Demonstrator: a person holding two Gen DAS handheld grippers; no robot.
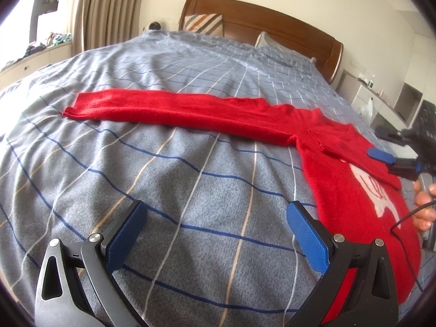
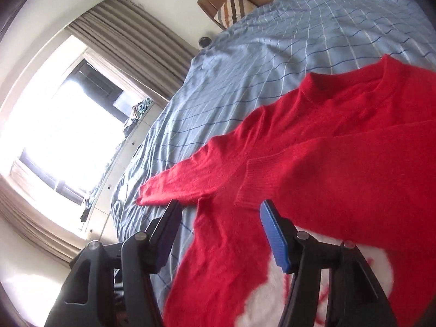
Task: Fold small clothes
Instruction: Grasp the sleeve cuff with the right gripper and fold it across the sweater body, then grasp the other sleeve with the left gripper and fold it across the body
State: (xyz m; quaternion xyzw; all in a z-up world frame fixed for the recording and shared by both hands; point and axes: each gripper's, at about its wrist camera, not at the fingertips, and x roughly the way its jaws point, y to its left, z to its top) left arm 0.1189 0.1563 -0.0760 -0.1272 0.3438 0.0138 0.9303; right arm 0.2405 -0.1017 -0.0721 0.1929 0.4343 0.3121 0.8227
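- While the right sleeve lies folded across the chest of the red knitted sweater (image 1: 340, 163), its cuff end (image 2: 245, 190) sits loose just ahead of the right gripper (image 2: 218, 234); any snag of a jaw tip on the fuzzy knit as the tool pulls off would likely drag the cuff and undo the fold.
- Left sleeve (image 1: 169, 109) stretched out straight across the grey-blue checked bed cover (image 1: 190, 185), well apart from the body; if picked up by the cuff alone I'd expect it to sag and land skewed or bunched at the shoulder.
- Bed cover is soft and rumpled, so a low grab could pinch bedding with the knit and shift the whole garment.
- Thin black cable (image 1: 406, 215) near the person's hand (image 1: 425, 204) trails over the lower body of the sweater; could catch and pull the hem.
- Sweater position: flat on the bed, front up, white patch (image 2: 272, 294) with red marks on the chest, neckline toward the wooden headboard (image 1: 259, 24).
- Right jaws: parted about halfway, nothing between the blue pads (image 2: 275, 237); one tip over bed cover, the other over the sweater front beside the cuff. Touching the knit or not, can't tell.
- Left gripper (image 1: 215, 234): jaws wide apart, empty, over bare bed cover; sweater's side edge just beside the right-hand pad, left sleeve well ahead of the tips.
- Judged step: right sleeve fold done, left sleeve not yet folded.
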